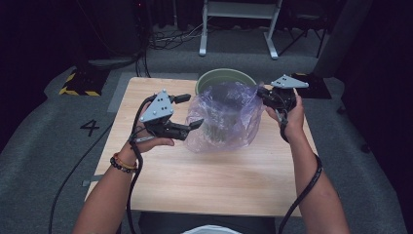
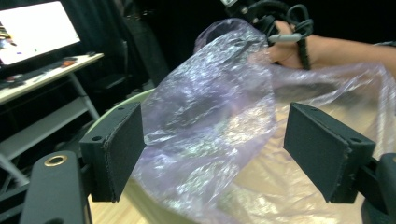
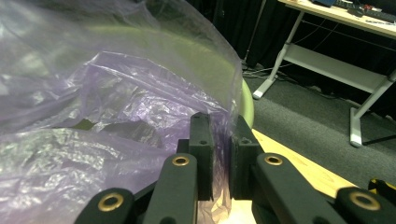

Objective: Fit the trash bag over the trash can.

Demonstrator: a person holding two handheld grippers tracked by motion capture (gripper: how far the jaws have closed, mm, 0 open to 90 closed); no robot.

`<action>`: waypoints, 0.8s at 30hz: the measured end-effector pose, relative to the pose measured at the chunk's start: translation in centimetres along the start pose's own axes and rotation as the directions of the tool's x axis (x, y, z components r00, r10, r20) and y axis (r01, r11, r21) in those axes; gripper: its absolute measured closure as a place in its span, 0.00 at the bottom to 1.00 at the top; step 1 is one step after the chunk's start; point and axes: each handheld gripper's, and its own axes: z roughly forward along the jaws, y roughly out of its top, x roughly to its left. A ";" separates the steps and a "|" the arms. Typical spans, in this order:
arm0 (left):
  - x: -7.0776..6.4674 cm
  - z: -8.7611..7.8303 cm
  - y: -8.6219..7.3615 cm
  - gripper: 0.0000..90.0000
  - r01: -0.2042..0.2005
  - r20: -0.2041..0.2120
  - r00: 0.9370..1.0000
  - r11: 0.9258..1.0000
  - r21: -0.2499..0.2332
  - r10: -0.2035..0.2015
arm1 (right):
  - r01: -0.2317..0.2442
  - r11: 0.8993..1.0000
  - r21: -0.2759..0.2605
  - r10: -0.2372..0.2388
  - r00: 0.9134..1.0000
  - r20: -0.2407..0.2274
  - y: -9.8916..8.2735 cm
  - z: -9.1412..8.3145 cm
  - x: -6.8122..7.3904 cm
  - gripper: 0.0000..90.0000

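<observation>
A clear purple plastic bag (image 1: 225, 117) stands puffed up on the wooden table (image 1: 204, 175), in front of a green bowl (image 1: 225, 77). My right gripper (image 1: 261, 92) is shut on the bag's upper right edge; in the right gripper view the film (image 3: 93, 112) is pinched between its pads (image 3: 202, 154). My left gripper (image 1: 190, 111) is open at the bag's left side, jaws wide. In the left gripper view the bag (image 2: 210, 121) lies just beyond the left gripper's fingertips (image 2: 217, 149), and the other hand (image 2: 299, 46) holds its far edge.
The green bowl's rim (image 2: 140, 95) curves behind the bag. A white desk frame (image 1: 238, 24) stands on the floor beyond the table. A yellow-black striped block (image 1: 78, 85) lies at the far left. A monitor (image 2: 32, 30) glows on a side desk.
</observation>
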 end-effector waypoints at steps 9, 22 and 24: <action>0.0 3.5 -1.3 0.29 -0.087 -0.067 0.993 0.982 0.170 0.099 | 0.007 1.000 0.007 -0.007 1.000 -0.006 -0.1 0.3 0.2 0.91; 4.2 6.8 -1.3 0.97 -0.053 -0.251 0.962 0.976 0.210 0.106 | -0.002 1.000 -0.003 0.002 1.000 0.022 -0.5 0.1 -0.6 0.90; 5.0 6.9 -1.4 0.99 -0.012 -0.260 0.963 0.980 0.197 0.065 | -0.006 1.000 -0.002 0.006 0.999 0.033 -0.6 0.1 -1.0 0.89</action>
